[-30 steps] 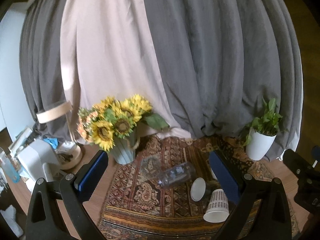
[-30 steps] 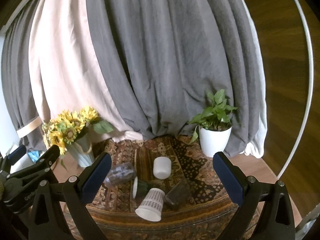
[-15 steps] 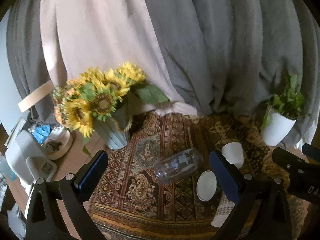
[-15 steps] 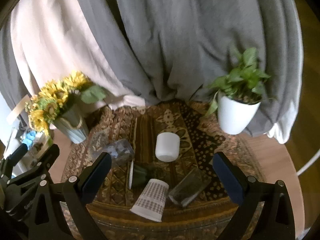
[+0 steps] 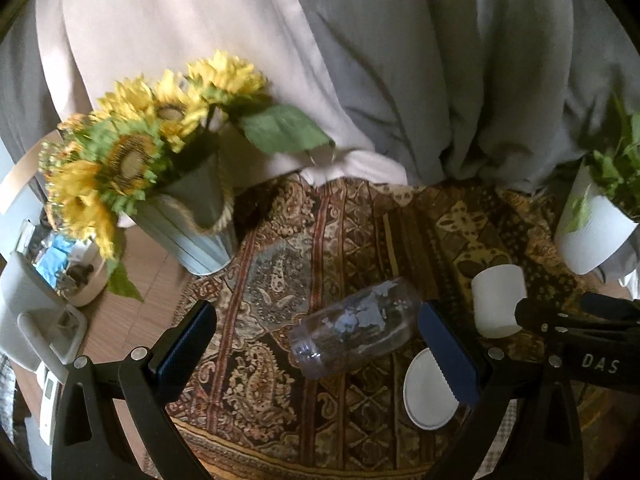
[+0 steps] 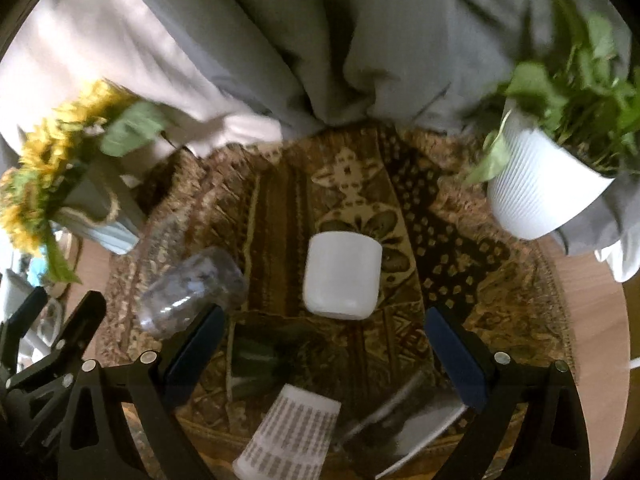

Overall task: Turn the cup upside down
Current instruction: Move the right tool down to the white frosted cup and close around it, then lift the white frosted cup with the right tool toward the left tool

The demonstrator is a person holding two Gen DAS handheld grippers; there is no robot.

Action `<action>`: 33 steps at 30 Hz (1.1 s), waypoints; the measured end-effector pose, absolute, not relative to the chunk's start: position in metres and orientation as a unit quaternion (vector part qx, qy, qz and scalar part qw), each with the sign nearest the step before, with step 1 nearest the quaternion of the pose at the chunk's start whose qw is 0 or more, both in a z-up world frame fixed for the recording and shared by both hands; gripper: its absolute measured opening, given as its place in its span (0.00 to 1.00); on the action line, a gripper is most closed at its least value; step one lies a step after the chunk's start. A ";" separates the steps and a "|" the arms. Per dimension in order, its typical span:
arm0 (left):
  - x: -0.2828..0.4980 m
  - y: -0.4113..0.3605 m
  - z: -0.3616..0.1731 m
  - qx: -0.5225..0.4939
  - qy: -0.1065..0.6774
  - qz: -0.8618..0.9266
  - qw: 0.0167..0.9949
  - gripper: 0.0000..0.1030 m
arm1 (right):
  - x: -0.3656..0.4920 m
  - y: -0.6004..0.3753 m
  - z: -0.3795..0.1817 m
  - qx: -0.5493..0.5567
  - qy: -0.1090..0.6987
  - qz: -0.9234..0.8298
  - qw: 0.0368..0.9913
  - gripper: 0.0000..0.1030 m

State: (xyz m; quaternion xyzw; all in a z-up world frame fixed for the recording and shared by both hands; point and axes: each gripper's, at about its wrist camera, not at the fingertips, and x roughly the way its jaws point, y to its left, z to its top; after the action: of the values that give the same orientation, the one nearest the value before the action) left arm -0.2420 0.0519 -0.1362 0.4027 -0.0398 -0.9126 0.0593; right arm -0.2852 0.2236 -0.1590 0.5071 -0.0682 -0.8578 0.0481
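Several cups lie on a patterned rug (image 5: 340,232). A clear plastic cup (image 5: 354,328) lies on its side, also in the right wrist view (image 6: 188,292). A white cup (image 6: 340,276) stands mouth down, also in the left wrist view (image 5: 498,300). A dark green cup (image 6: 260,360) with a white inside (image 5: 428,392) lies on its side. A patterned paper cup (image 6: 288,436) and a dark glass (image 6: 408,420) lie tipped. My left gripper (image 5: 316,356) is open above the clear cup. My right gripper (image 6: 324,360) is open above the green cup.
A sunflower vase (image 5: 192,224) stands at the rug's back left; it also shows in the right wrist view (image 6: 96,216). A white plant pot (image 6: 540,196) stands at the back right. Grey and beige curtains (image 5: 360,60) hang behind. Clutter (image 5: 44,300) sits left of the rug.
Both grippers have moved forward and down toward the rug, so the cups look larger and closer. Both stay open. The cups have not moved.
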 end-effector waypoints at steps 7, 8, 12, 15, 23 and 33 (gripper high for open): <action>-0.265 0.056 -0.158 0.426 -0.048 -0.901 0.060 1.00 | -0.317 0.228 -0.196 0.558 -0.078 -0.825 0.038 0.93; -0.267 0.056 -0.160 0.428 -0.049 -0.901 0.060 1.00 | -0.321 0.228 -0.200 0.564 -0.081 -0.821 0.038 0.92; -0.276 0.057 -0.168 0.435 -0.050 -0.897 0.059 1.00 | -0.335 0.226 -0.216 0.584 -0.080 -0.807 0.029 0.90; -0.281 0.056 -0.173 0.440 -0.050 -0.894 0.059 1.00 | -0.342 0.224 -0.223 0.592 -0.080 -0.802 0.027 0.88; -0.286 0.053 -0.180 0.448 -0.051 -0.890 0.067 1.00 | -0.352 0.222 -0.235 0.603 -0.079 -0.793 0.024 0.69; -0.272 0.053 -0.173 0.444 -0.056 -0.892 0.064 1.00 | -0.339 0.220 -0.215 0.579 -0.069 -0.812 0.030 0.65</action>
State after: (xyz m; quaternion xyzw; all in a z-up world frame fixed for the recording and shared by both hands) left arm -0.2716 0.0533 -0.1727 0.4438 -0.0562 -0.8921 0.0641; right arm -0.3393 0.2203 -0.2154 0.5793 -0.0688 -0.8117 0.0305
